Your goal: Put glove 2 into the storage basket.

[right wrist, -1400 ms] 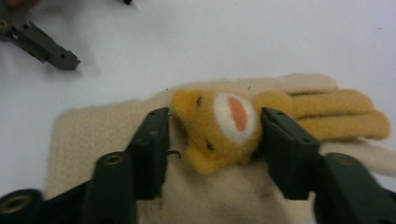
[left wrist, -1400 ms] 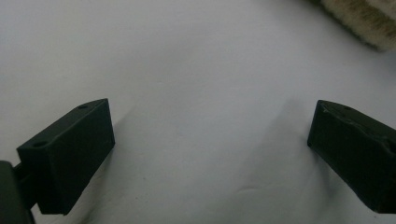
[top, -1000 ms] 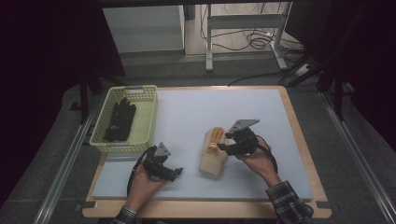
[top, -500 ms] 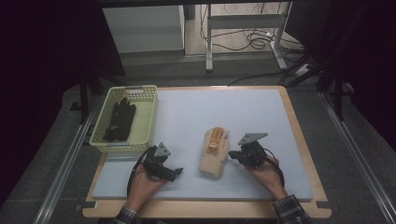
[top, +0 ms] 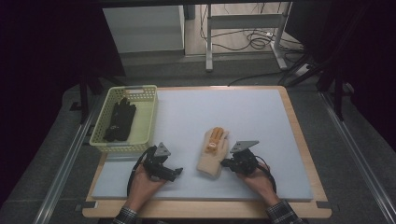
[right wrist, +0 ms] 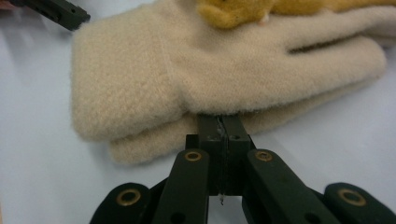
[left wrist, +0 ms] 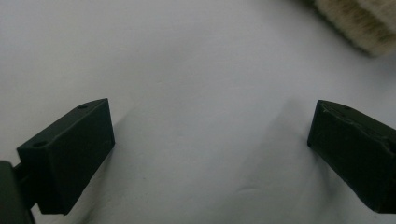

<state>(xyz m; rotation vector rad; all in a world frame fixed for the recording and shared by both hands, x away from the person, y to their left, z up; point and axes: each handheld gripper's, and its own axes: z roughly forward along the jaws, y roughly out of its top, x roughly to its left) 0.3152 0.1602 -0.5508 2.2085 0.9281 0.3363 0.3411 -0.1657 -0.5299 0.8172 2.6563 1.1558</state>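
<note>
A cream knitted glove [top: 211, 157] lies on the white mat, with a second cream glove under it [right wrist: 140, 144] and a yellow-orange patch [top: 215, 138] on its finger end. My right gripper [top: 225, 163] sits low at the glove's right side. In the right gripper view its jaws [right wrist: 220, 122] are pressed together, with their tips tucked against the edge under the upper glove. I see no fabric between them. My left gripper [top: 176, 172] rests on the mat left of the glove's cuff [left wrist: 359, 23], jaws wide apart [left wrist: 210, 140] over bare mat.
A pale yellow basket [top: 145, 116] holding black gloves [top: 119, 122] stands at the mat's left edge. The white mat [top: 233, 107] covers a wooden board [top: 303, 140]. Behind the table are a grey floor, metal legs and cables.
My right gripper has come down and toward the person, from over the glove's middle to its right side near the cuff. The left hand and the glove have stayed put.
</note>
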